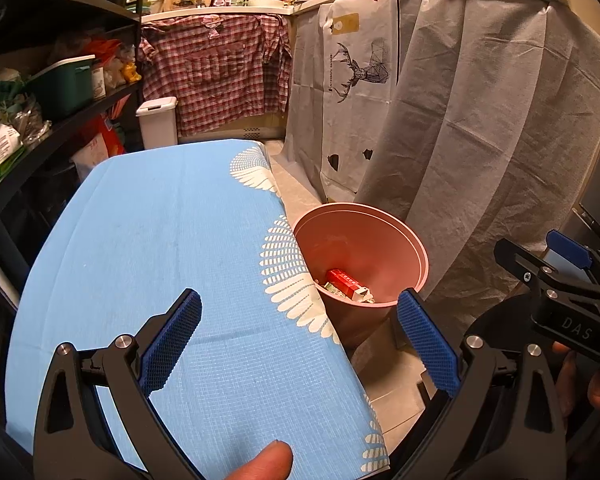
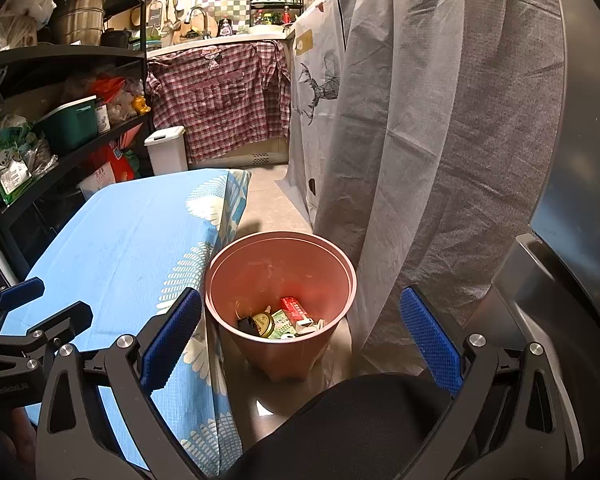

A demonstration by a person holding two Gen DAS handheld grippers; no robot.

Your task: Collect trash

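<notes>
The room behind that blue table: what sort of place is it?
Most likely a small home kitchen. A faucet rises over a counter at the back, a spice rack stands beside it, and metal pots sit on a crowded black shelf.

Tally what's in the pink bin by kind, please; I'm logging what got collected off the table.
Inside the pink bin, as far as shows:
Red and white carton: 1
Round dark tin with gold lid: 1
Green printed wrapper: 1
Total: 3 told apart; smaller scraps beneath can't be counted.
</notes>
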